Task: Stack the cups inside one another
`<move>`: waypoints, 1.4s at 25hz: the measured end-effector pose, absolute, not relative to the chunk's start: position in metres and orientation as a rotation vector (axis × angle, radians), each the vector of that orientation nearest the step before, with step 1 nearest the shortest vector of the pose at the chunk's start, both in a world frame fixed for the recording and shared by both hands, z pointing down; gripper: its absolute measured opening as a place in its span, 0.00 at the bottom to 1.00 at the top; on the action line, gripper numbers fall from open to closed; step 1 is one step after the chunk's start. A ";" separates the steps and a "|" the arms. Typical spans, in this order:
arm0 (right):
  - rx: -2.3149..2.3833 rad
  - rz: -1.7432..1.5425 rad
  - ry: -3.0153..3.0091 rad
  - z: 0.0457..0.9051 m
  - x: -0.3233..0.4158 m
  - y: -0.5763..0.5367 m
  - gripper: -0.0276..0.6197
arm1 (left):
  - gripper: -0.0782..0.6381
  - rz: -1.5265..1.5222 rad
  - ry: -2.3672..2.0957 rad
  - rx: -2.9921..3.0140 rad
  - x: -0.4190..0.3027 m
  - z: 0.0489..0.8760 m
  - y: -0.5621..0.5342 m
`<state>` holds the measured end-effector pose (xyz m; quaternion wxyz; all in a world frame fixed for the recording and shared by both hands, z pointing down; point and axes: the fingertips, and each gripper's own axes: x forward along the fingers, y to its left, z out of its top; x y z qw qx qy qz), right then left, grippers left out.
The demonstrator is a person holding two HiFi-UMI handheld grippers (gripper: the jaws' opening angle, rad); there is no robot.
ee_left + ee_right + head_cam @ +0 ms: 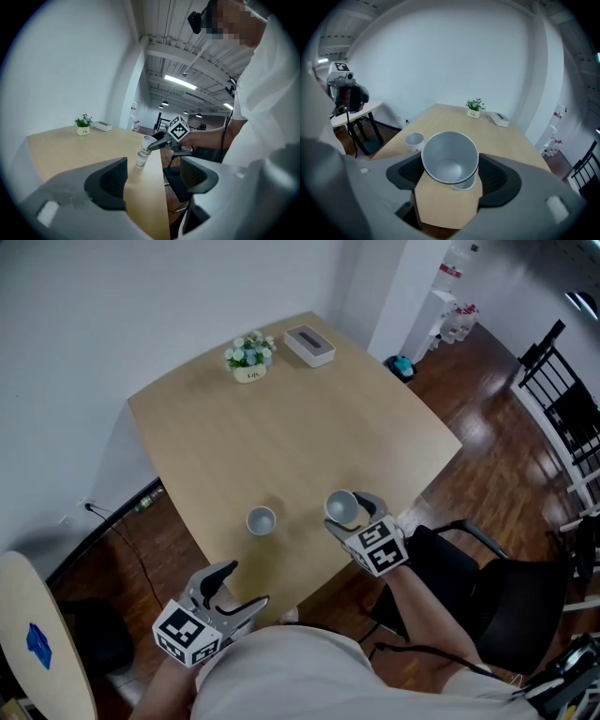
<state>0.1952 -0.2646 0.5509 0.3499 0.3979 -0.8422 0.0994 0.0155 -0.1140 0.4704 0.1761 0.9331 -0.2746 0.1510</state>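
Note:
Two white paper cups are on show. One cup [261, 520] stands upright on the wooden table [281, 427] near its front edge, and it shows too in the right gripper view [414, 139] and the left gripper view [141, 159]. My right gripper [345, 510] is shut on the other cup [341, 506], held tilted just above the table to the right of the standing one; its mouth faces the camera [449, 159] between the jaws [451, 171]. My left gripper [246, 585] hangs open and empty off the table's front edge, aimed along the table [152, 178].
A small potted plant [249, 354] and a white tissue box [309, 345] sit at the table's far side. A black chair [487, 587] stands right of the front corner, a round side table [37, 634] at the left, and more black chairs [562, 409] at the far right.

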 end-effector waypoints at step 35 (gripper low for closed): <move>0.810 0.289 -2.257 0.605 0.062 -0.217 0.67 | 0.65 0.440 -0.935 2.578 -0.050 0.462 -0.052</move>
